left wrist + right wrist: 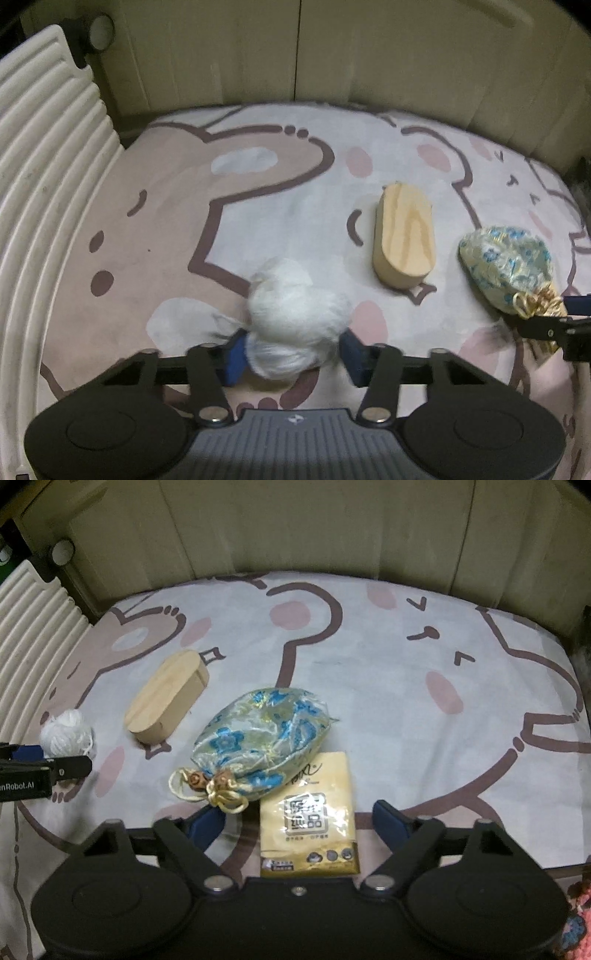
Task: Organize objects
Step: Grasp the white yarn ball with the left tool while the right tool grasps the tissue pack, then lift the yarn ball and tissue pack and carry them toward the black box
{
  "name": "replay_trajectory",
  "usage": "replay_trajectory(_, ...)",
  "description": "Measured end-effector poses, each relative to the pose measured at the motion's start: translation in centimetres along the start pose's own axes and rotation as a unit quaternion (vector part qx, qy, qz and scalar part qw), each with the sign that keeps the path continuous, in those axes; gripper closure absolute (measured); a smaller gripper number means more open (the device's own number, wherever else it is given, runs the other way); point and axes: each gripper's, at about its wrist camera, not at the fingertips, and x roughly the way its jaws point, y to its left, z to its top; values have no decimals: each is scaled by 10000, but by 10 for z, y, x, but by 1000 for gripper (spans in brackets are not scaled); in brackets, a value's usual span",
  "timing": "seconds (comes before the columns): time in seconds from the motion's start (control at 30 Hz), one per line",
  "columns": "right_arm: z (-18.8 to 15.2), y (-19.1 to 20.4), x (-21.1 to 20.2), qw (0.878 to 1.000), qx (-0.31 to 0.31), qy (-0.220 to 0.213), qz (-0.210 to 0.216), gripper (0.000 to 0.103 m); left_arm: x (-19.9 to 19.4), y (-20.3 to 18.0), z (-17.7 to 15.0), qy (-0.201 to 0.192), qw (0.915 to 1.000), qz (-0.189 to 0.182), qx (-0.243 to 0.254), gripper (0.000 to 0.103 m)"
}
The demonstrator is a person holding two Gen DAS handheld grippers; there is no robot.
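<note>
Left wrist view: the left gripper has its jaws around a white ball of yarn, pads at either flank; whether they are pressing it yet I cannot tell.
Surface: a cartoon-print mat carries everything.
Neighbours: a wooden oval box lies well clear to the right, and beyond it a brocade pouch with the right gripper's finger at its tied end.
Right wrist view: the right gripper hangs with jaws spread wide, gripping nothing.
Between the jaws: a yellow tissue pack lies flat, its far corner tucked under the pouch, whose gold drawstring sits just beside the left pad.
Step in hand: looks like the pick-up stage, yarn on the left, tissue pack or pouch on the right.
Next move: the left likely needs a gentle squeeze, since yarn is soft and deforms; the right must choose its target and close without snagging the drawstring.
</note>
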Motion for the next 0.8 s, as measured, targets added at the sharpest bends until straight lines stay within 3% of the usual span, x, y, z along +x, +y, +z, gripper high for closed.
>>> replay_trajectory(0.03, 0, -1, 2, 10000, 11, 92, -3, 40, 1, 0, 0, 22, 10000, 24, 5, 64)
replay_trajectory(0.13, 0, -2, 2, 9998, 19, 163, -111, 49, -1, 2, 0, 33, 9999, -15, -118, 69)
replay_trajectory(0.37, -3, -3, -9, 9992, 90, 345, -152, 50, -18, -2, 1, -58, 9991, -221, -356, 73)
replay_trajectory(0.8, -9, 3, -68, 9997, 223, -134, -35, 50, -74, -34, 1, -226, 9973, -405, -577, 74)
